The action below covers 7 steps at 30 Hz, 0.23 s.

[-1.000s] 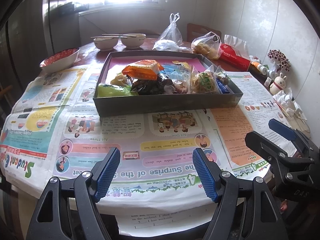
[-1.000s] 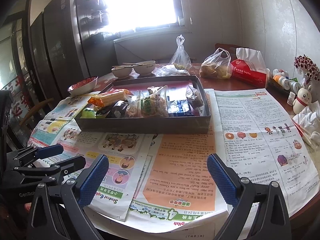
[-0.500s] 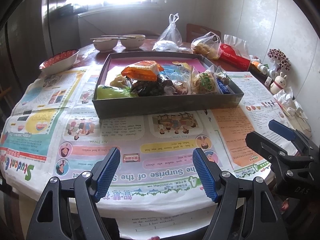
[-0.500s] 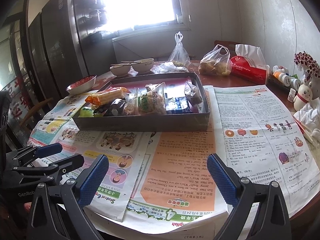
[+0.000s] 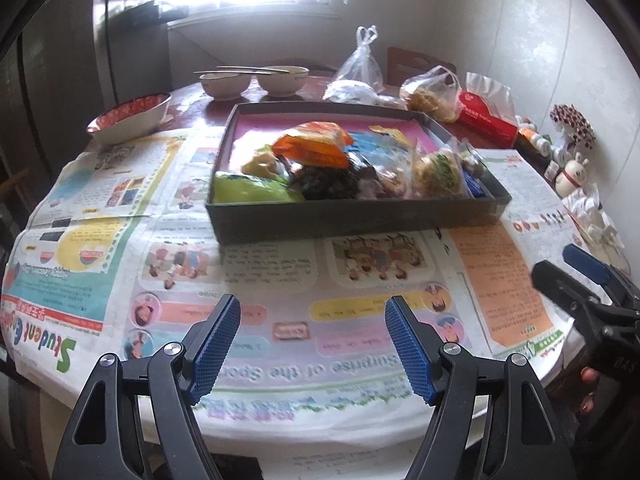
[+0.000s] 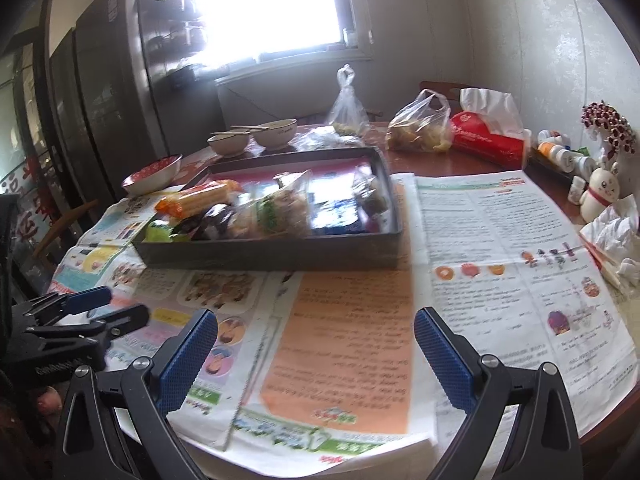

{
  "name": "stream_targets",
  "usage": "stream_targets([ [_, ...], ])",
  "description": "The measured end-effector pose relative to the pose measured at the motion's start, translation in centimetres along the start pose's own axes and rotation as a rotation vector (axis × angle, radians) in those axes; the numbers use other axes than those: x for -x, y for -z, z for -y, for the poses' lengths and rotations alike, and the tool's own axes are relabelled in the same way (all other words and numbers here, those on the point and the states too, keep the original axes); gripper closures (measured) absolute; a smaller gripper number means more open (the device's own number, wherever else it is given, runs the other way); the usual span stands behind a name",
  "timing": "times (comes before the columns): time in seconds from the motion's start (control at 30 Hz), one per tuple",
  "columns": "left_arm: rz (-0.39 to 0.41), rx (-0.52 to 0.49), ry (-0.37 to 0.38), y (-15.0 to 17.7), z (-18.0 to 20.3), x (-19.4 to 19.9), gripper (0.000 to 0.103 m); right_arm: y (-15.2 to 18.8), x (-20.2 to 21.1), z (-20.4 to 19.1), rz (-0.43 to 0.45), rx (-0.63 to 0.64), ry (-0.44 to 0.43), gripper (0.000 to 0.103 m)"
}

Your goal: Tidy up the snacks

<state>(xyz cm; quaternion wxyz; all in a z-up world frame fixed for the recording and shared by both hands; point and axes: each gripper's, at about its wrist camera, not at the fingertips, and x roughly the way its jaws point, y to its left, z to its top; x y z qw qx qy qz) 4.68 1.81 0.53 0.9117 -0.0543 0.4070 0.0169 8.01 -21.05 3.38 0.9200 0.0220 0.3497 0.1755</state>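
both grippers, left gripper (image 5: pixel 312 342) and right gripper (image 6: pixel 316 354), hover with jaws apart and empty at the table's near edge. snack packets (image 5: pixel 320 168) sit heaped in the dark tray (image 5: pixel 360 220); any pick wants one packet pinched cleanly. newspaper (image 6: pixel 352 340) covers the round table by a bright window.

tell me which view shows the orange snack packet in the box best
The left wrist view: the orange snack packet sits near frame centre, facing the camera atop the pile in the box. The right wrist view shows it smaller, side-on and blurred, at the box's left end.
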Motion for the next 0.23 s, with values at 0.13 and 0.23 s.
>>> stream_targets([
  [0.13, 0.029, 0.049, 0.015, -1.6, -2.8, 0.4, 0.027, -1.7, -0.3, 2.2, 0.009, -0.031, 0.030, 0.003],
  [0.23, 0.081, 0.078, -0.046, -3.3, -5.6, 1.3, 0.026, -3.5, -0.7, 4.8, 0.008, -0.061, 0.060, 0.003],
])
